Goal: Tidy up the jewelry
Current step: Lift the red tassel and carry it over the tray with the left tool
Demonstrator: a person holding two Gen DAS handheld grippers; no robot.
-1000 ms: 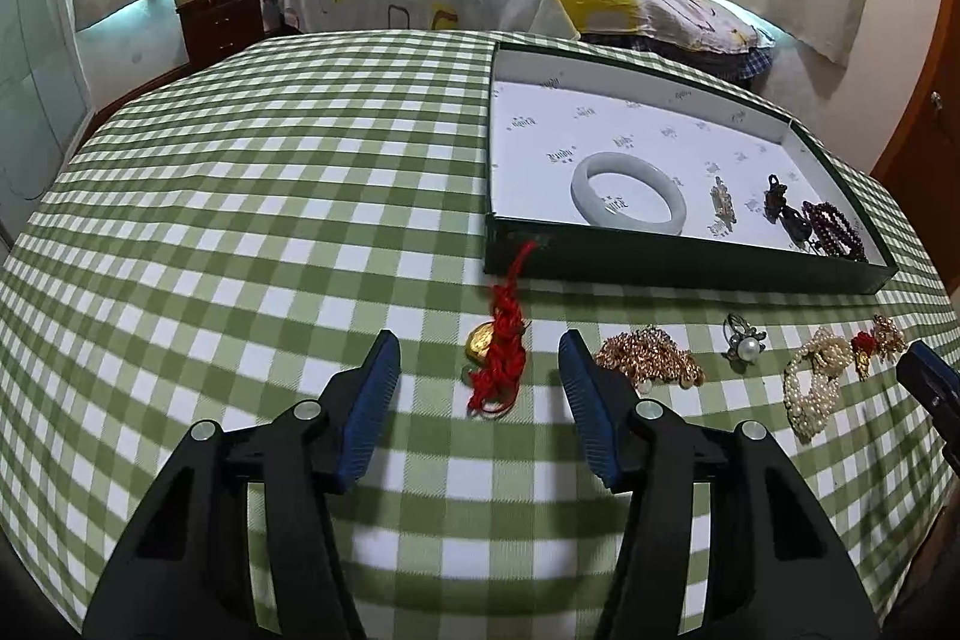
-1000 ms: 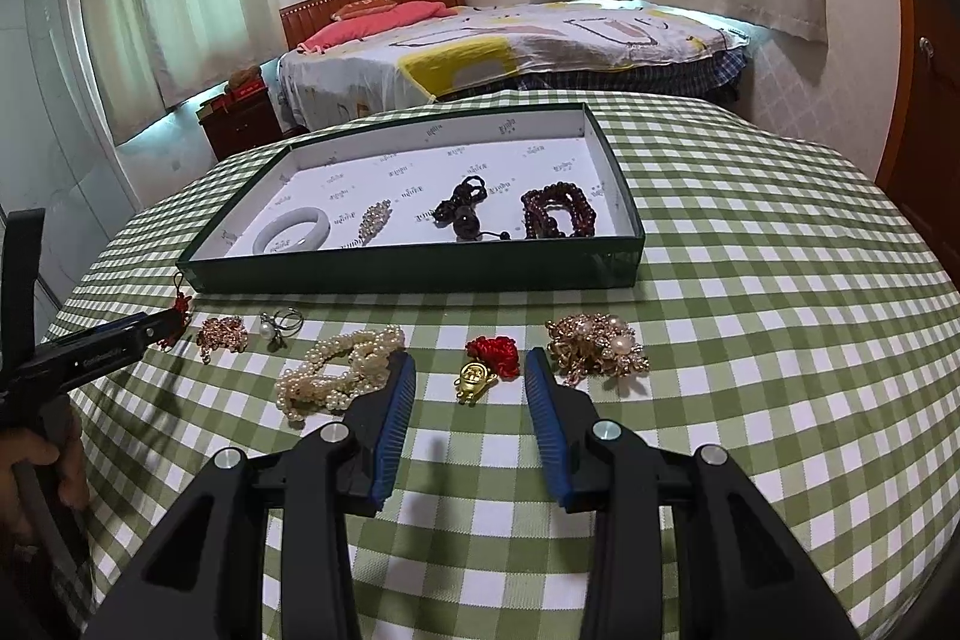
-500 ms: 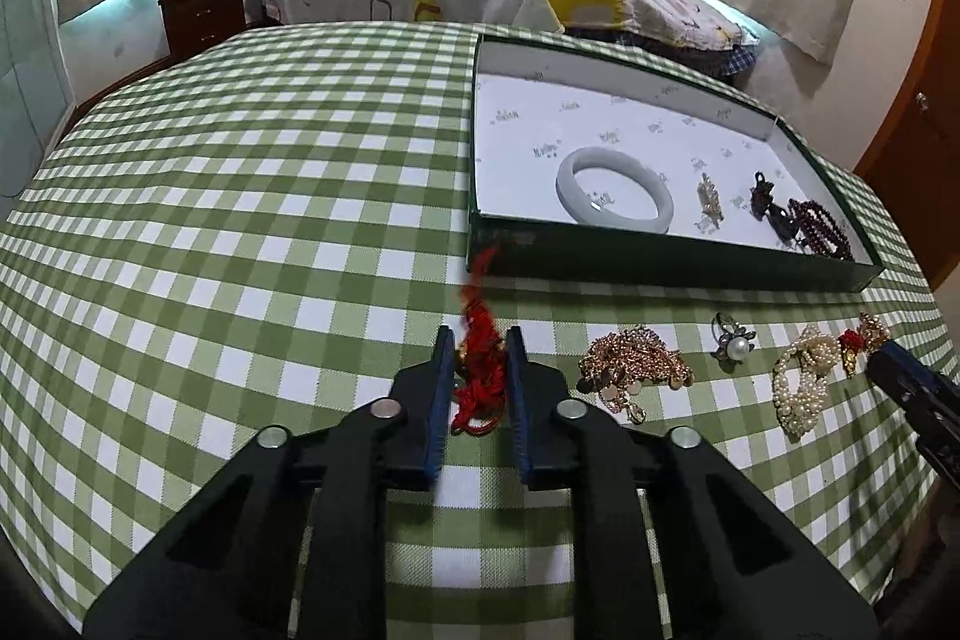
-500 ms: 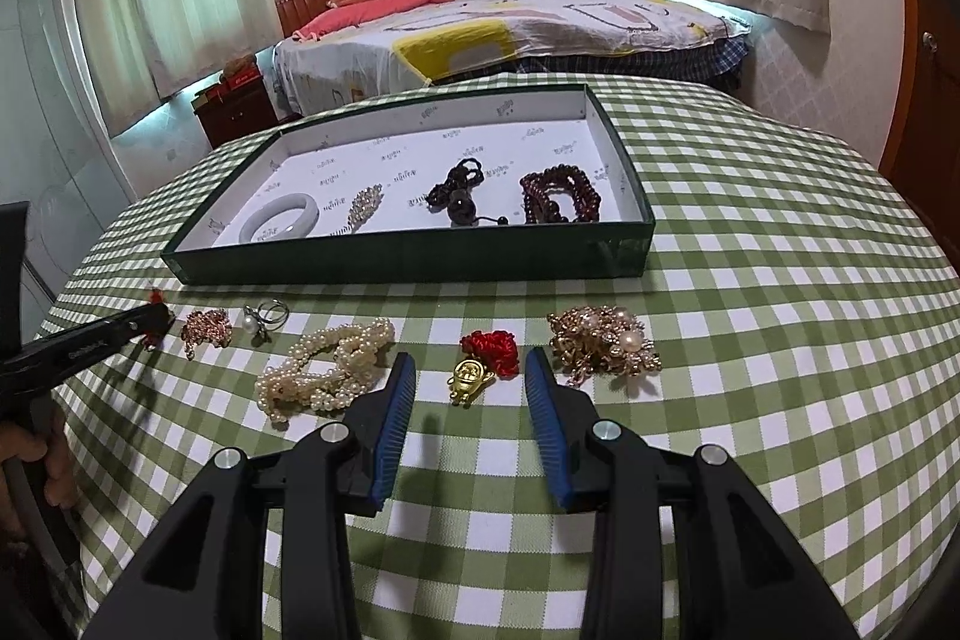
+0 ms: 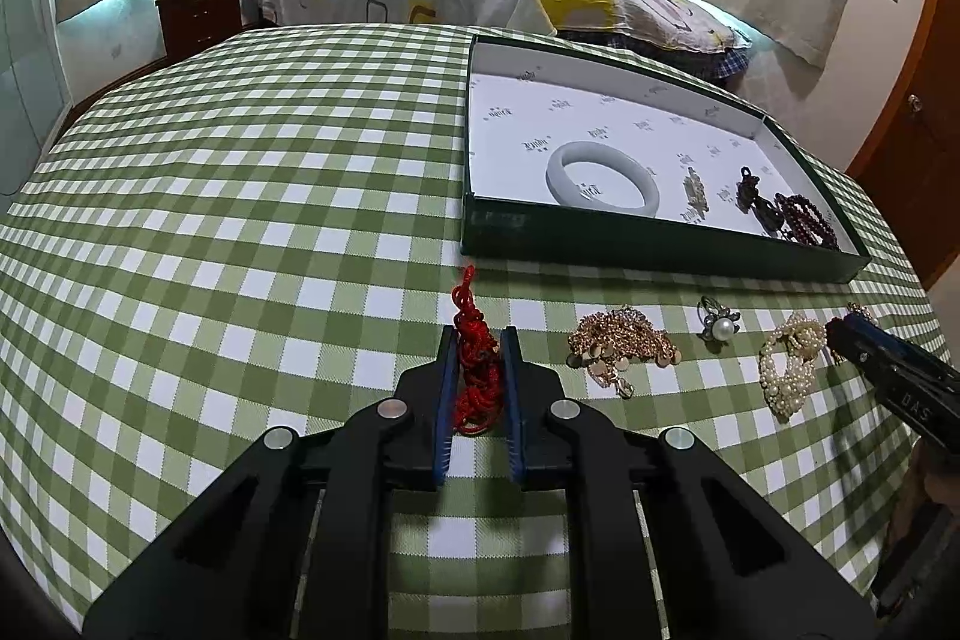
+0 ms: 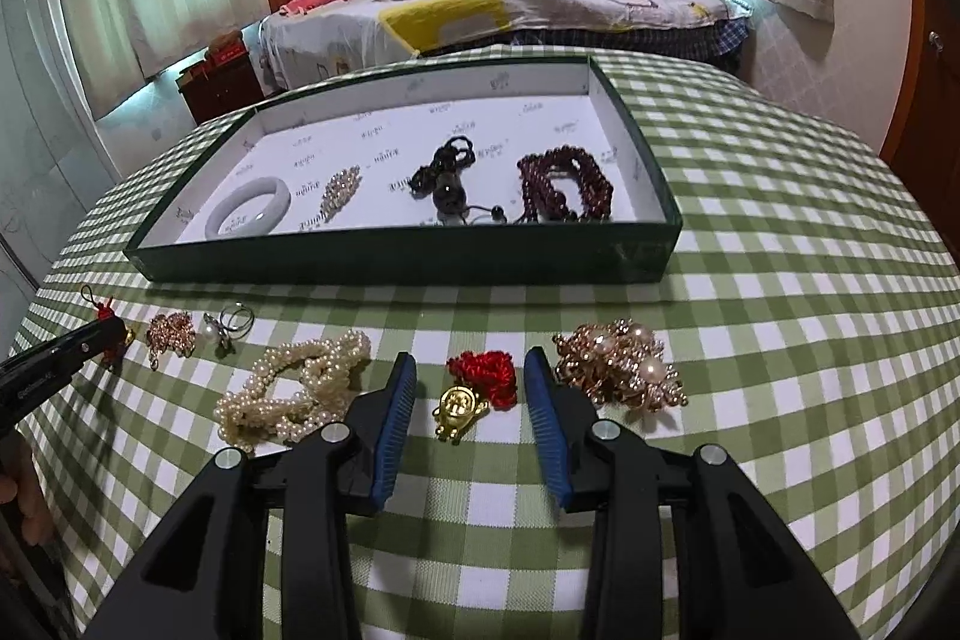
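The left gripper [image 5: 478, 340] has its jaws pinching a red knotted cord charm [image 5: 476, 370], whose thin tail trails forward across the checked desk [image 5: 240, 250] toward the green box. The right gripper [image 6: 471, 376] has its jaws spread wide, one on each side of a second red knot with a gold pendant [image 6: 474, 388] that lies on the cloth, untouched.

Just left of that pendant lies a pearl bracelet [image 6: 294, 388]; just right of it, a gold cluster brooch [image 6: 621, 364]. Farther left along the same row sit a pearl ring [image 6: 225, 328] and a small gold chain piece [image 6: 171, 331].

Behind the row stands the shallow green box [image 6: 396, 256], lined in white paper. It holds, left to right, a pale jade bangle [image 6: 249, 214], a small sparkly brooch [image 6: 341, 187], a dark bead string [image 6: 447, 184] and a dark red bead bracelet [image 6: 567, 187].
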